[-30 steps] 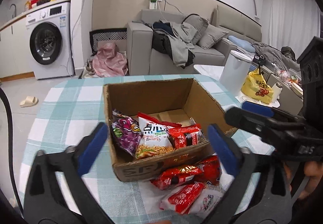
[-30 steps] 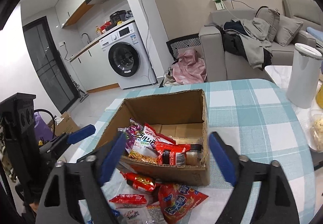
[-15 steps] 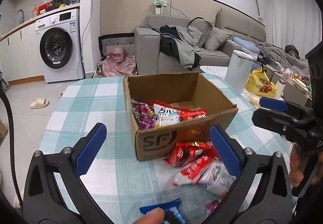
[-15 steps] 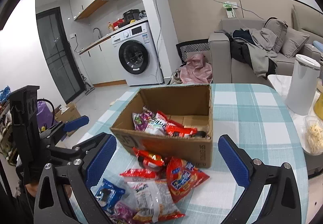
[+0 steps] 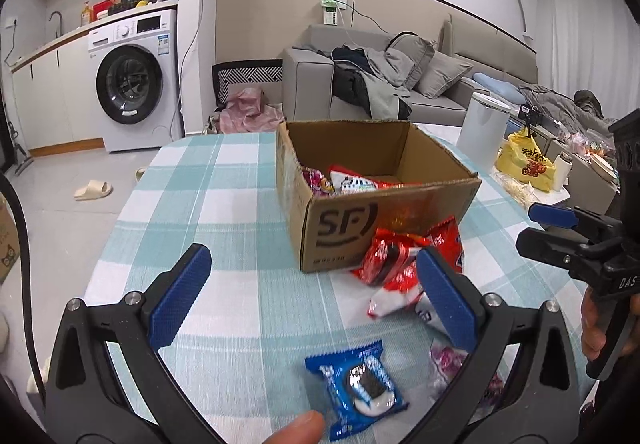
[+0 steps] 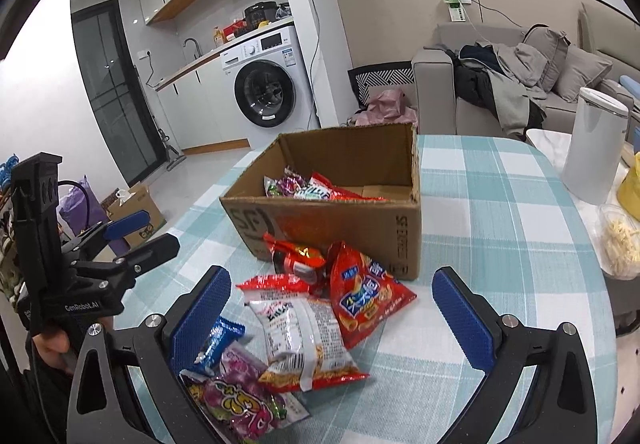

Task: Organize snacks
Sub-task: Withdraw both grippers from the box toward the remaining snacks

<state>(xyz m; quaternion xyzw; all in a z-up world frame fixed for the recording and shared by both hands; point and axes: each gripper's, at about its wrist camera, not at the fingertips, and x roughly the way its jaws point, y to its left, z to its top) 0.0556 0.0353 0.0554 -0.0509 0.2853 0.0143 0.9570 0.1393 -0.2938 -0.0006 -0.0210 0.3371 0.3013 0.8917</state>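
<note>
An open cardboard box (image 5: 348, 228) (image 6: 340, 220) stands on the teal checked tablecloth (image 5: 224, 204) with several snack packets inside. Loose snacks lie in front of it: red packets (image 5: 400, 264), a blue cookie packet (image 5: 356, 388) (image 6: 218, 338), a red chips bag (image 6: 364, 296), a white-and-orange bag (image 6: 304, 340) and a purple candy bag (image 6: 236, 400). My left gripper (image 5: 312, 264) is open above the cloth, left of the pile, holding nothing. My right gripper (image 6: 331, 280) is open wide over the pile, its pads touching no packet.
A white canister (image 5: 482, 128) (image 6: 596, 148), a yellow bag (image 5: 524, 162) and a clear food tub (image 6: 620, 244) stand to the right of the table. A fingertip (image 5: 296, 428) shows at the bottom edge. A sofa and a washing machine lie beyond the table.
Both grippers have drawn back from the box, which now looks smaller and farther. More loose packets, including the blue cookie packet and the purple bag, have come into view.
</note>
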